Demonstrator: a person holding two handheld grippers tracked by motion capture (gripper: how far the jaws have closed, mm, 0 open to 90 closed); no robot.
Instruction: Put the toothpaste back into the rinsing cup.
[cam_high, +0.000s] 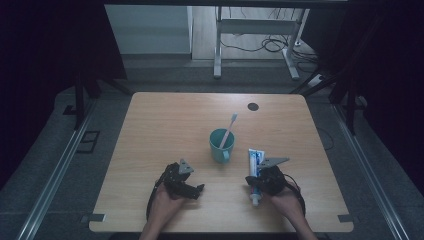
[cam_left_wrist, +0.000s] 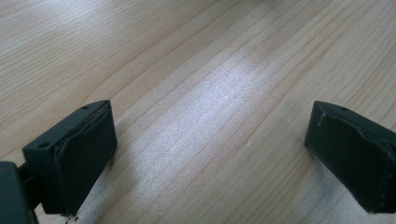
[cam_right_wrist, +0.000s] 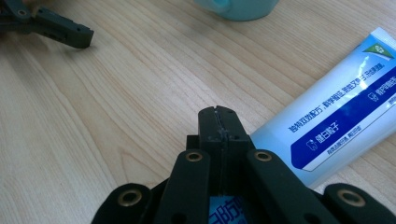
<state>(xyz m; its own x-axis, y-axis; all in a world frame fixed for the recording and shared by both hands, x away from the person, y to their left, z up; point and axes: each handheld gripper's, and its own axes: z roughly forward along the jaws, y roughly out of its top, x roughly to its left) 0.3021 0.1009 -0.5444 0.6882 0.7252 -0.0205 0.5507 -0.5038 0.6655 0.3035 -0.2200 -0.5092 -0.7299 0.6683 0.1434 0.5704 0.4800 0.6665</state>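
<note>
A white and blue toothpaste tube (cam_high: 254, 161) lies on the wooden table (cam_high: 165, 125), its cap toward the near edge. My right gripper (cam_high: 249, 179) sits low over the tube's near end. Its jaws (cam_right_wrist: 218, 113) are pressed together with nothing between them, and the tube (cam_right_wrist: 343, 123) lies just beside and under them. A teal cup (cam_high: 221, 146) with a white toothbrush (cam_high: 229, 129) standing in it is farther back, between the hands. My left gripper (cam_high: 196, 189) rests near the front left of the cup. It is open (cam_left_wrist: 210, 128), wide apart above bare wood.
A dark round hole (cam_high: 253, 106) marks the table's far right part. Beyond the far edge stands a white desk frame (cam_high: 255, 30) with cables on the floor. The left gripper's finger (cam_right_wrist: 65, 30) and the cup's base (cam_right_wrist: 238, 7) appear in the right gripper view.
</note>
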